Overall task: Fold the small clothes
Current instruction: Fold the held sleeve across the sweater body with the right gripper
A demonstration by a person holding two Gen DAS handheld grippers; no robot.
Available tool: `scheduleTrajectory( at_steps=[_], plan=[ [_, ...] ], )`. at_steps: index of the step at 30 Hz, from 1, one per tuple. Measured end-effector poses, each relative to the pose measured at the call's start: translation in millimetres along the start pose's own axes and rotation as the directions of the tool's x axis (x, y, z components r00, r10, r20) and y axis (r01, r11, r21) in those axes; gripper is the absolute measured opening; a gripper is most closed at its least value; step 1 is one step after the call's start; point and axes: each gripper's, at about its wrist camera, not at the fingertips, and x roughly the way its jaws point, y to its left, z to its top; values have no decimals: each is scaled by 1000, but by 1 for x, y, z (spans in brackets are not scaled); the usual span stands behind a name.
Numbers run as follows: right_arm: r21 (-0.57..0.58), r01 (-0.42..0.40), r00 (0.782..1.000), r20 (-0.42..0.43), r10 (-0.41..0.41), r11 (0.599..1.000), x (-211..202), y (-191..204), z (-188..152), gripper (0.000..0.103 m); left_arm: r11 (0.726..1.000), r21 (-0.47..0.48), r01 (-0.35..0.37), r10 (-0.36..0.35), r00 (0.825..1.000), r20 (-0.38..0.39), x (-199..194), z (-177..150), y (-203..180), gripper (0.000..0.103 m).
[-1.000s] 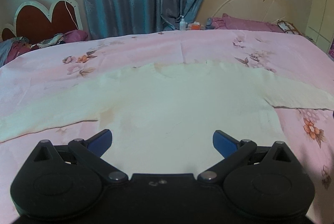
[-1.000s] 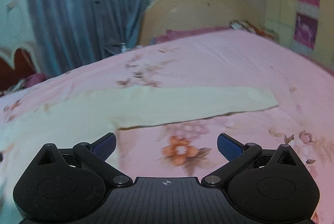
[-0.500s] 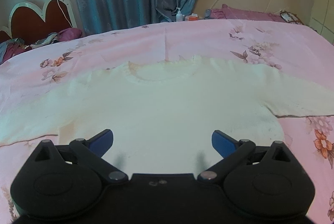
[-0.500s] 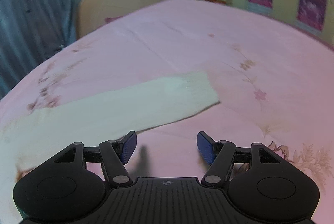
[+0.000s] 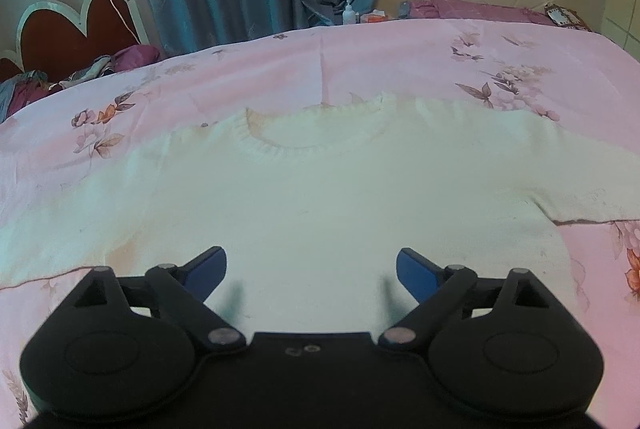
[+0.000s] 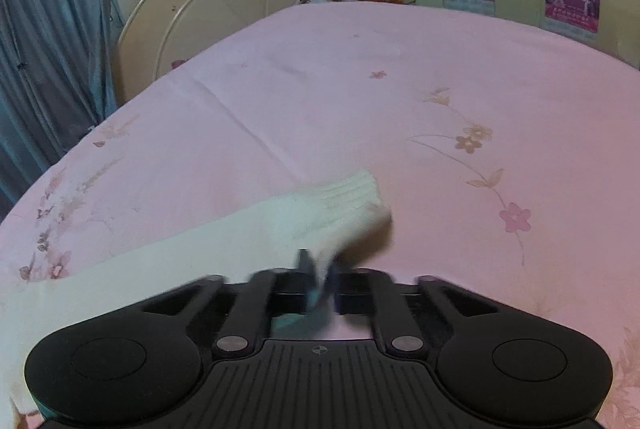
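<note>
A cream knit sweater lies flat on the pink floral bedsheet, its ribbed round neckline pointing away toward the far edge of the bed and both sleeves spread out sideways, so its long axis runs left to right. The left gripper hovers over the sweater's lower body with its blue-tipped fingers spread wide, holding nothing. The right gripper, blurred, is pinched closed on the sleeve just short of the ribbed cuff.
</note>
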Motion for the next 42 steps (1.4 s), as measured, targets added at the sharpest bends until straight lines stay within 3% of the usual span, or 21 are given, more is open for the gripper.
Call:
scheduleTrajectory(
  at_steps=[5, 10, 18, 24, 28, 30, 32, 33, 34, 37, 40, 42],
  plan=[
    [-85, -97, 993, 55, 102, 992, -22, 29, 0, 2, 1000, -8, 19, -19, 1000, -3, 0, 3, 5, 83],
    [-206, -239, 963, 73, 258, 949, -48, 93, -7, 2, 999, -36, 20, -19, 1000, 12, -5, 6, 21, 82],
    [-361, -488, 861, -48, 507, 795, -77, 241, -66, 2, 993, -116, -12, 18, 999, 49, -18, 3, 81, 82],
    [-406, -595, 800, -217, 560, 694, -80, 331, -140, 2, 988, -148, -52, 60, 997, 50, -20, -6, 129, 82],
    [-397, -630, 777, -314, 546, 668, -71, 362, -180, 3, 985, -171, -39, 46, 998, 39, -17, -11, 151, 82],
    [-409, -629, 778, -340, 529, 662, -70, 372, -193, 3, 982, -186, -14, 23, 999, 42, -15, -10, 156, 83],
    [-423, -639, 769, -372, 520, 642, -65, 378, -197, 25, 979, -204, 22, -11, 998, 54, -13, -10, 160, 85],
    [-419, -654, 756, -380, 532, 630, -65, 378, -198, 60, 976, -212, 44, -33, 998, 58, -12, -9, 159, 87],
    [-424, -654, 757, -360, 546, 627, -71, 373, -198, 78, 974, -216, 66, -54, 997, 61, -10, -8, 160, 88],
    [-459, -616, 784, -288, 549, 639, -86, 358, -189, 78, 957, -242, 161, -153, 987, 51, 1, -2, 152, 91],
    [-460, -558, 826, -234, 512, 690, -90, 329, -176, 78, 925, -274, 264, -266, 964, 33, 18, 4, 137, 90],
    [-463, -512, 856, -206, 474, 723, -90, 309, -168, 78, 906, -283, 316, -320, 947, 31, 29, 5, 123, 83]
  ],
)
